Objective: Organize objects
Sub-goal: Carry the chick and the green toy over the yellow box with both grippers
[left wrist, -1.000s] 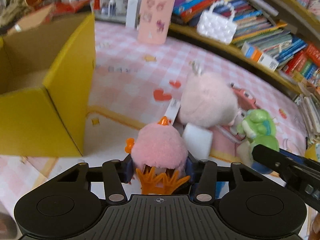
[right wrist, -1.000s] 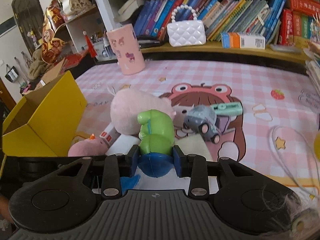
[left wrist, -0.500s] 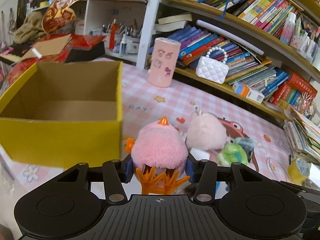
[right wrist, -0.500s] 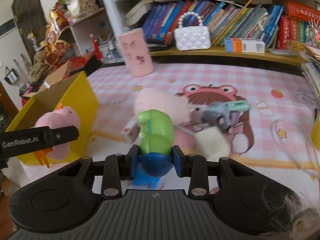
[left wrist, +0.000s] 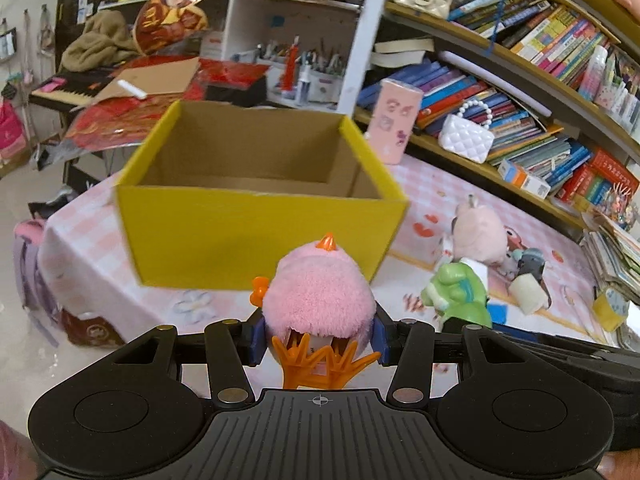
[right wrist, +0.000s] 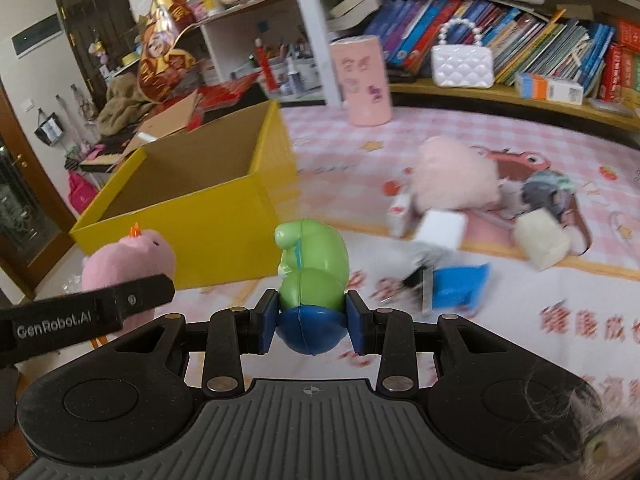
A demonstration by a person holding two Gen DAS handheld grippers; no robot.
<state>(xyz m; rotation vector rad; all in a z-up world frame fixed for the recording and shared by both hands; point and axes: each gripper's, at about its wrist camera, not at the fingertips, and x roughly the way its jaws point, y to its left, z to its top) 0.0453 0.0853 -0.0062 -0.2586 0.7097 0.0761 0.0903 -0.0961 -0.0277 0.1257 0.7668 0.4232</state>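
Note:
My left gripper (left wrist: 318,338) is shut on a fluffy pink chick plush (left wrist: 318,294) with orange beak and feet, held just in front of the open yellow cardboard box (left wrist: 256,224). In the right wrist view the same pink chick plush (right wrist: 128,256) hangs at the left beside the box (right wrist: 224,216). My right gripper (right wrist: 312,326) is shut on a green frog figure (right wrist: 312,268) with a blue base, lifted above the pink checked mat. The frog figure (left wrist: 460,296) also shows at the right of the left wrist view. The box interior looks empty.
A bigger pale pink plush (right wrist: 456,178), a grey toy car (right wrist: 540,192), a white block (right wrist: 440,228), a cream block (right wrist: 542,242) and a blue flat piece (right wrist: 460,286) lie on the mat. A pink cylinder (right wrist: 364,80) and white handbag (right wrist: 462,64) stand by the bookshelf.
Both grippers have swung left toward the yellow box and risen a little, carrying the chick and the frog. The box now faces the left gripper; the other toys lie off to the right.

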